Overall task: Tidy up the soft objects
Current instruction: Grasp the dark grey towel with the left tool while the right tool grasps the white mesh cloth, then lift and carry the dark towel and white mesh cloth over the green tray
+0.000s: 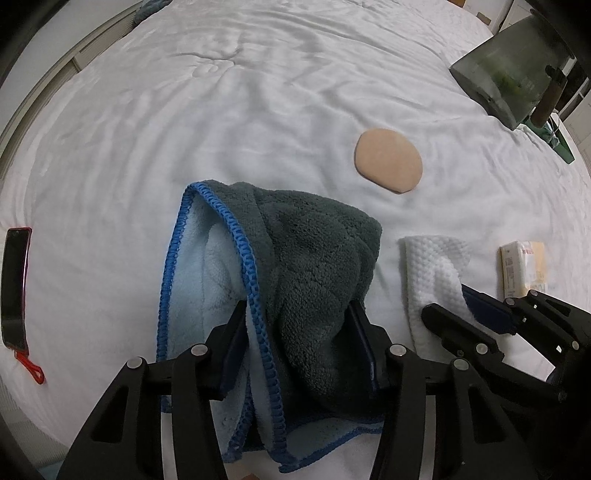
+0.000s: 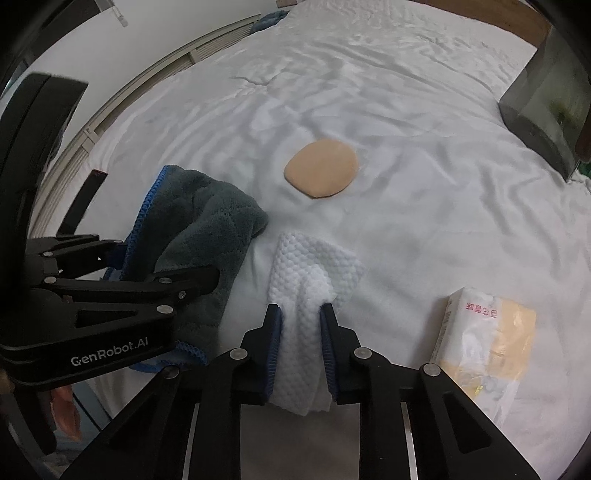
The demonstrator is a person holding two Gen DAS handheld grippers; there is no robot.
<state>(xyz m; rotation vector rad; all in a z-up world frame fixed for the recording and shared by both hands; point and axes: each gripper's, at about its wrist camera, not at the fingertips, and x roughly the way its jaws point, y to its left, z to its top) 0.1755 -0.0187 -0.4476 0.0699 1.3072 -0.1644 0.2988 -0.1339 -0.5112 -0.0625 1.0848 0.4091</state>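
Note:
A grey plush towel (image 1: 317, 251) with a blue stitched edge and a pale blue underside lies bunched on the white bed sheet (image 1: 221, 110). My left gripper (image 1: 297, 310) is shut on it, one pad on each side of the bunched fold. To its right, a white waffle-textured cloth (image 2: 314, 262) is pinched into a ridge between the pads of my right gripper (image 2: 301, 312), which is shut on it. A round beige pad (image 2: 321, 168) lies flat farther up the bed, apart from both grippers. The right wrist view shows the towel (image 2: 207, 221) under the left gripper (image 2: 162, 258).
A wrapped tissue pack (image 2: 484, 339) lies right of the white cloth. A dark box (image 1: 506, 74) stands at the bed's far right. A phone (image 1: 14, 284) with a red strap rests at the left edge. A blue cloth (image 2: 271, 18) lies at the far end.

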